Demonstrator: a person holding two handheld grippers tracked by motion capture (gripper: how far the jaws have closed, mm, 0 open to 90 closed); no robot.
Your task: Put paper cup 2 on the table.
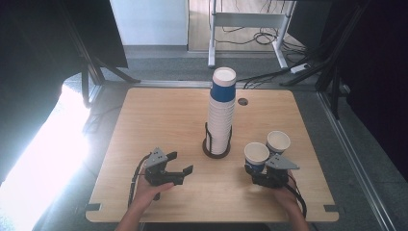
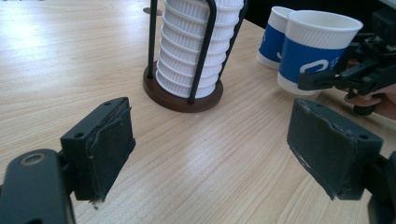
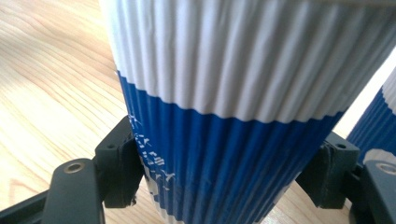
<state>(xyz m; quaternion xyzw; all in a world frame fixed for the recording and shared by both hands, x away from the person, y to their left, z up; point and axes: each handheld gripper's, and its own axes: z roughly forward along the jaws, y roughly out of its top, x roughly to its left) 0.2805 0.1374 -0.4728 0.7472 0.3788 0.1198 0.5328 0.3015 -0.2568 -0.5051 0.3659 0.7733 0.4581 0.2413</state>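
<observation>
While the right gripper (image 1: 262,169) has its jaws clamped on the lower blue band of the held cup (image 1: 256,155), I'd judge the step in hand as setting that cup down next to the second cup (image 1: 278,142), or carrying it to the stack (image 1: 221,113); I can't tell which.

Status:
- Held cup sits between the right jaws, upright, base near the tabletop (image 1: 163,115); from the left gripper view it looks just off the wood or barely touching, can't confirm.
- Second cup is just beyond the held one, rims close, possibly touching.
- Left gripper (image 1: 174,164) is wide open, holding nothing, hovering low, with the rack base (image 2: 182,99) ahead of its jaws and the right gripper off to its right.

How to do it well:
- Keep squeeze light. Ribbed paper wall will dent if overclamped.
- Keep the cup vertical; grip is low, so the top can tip.
- If setting down: lower till the base is flat, then open fully before backing out, and pull straight back so the jaws don't drag it into the second cup.
- If stacking: lift clear of the neighbour first.
</observation>
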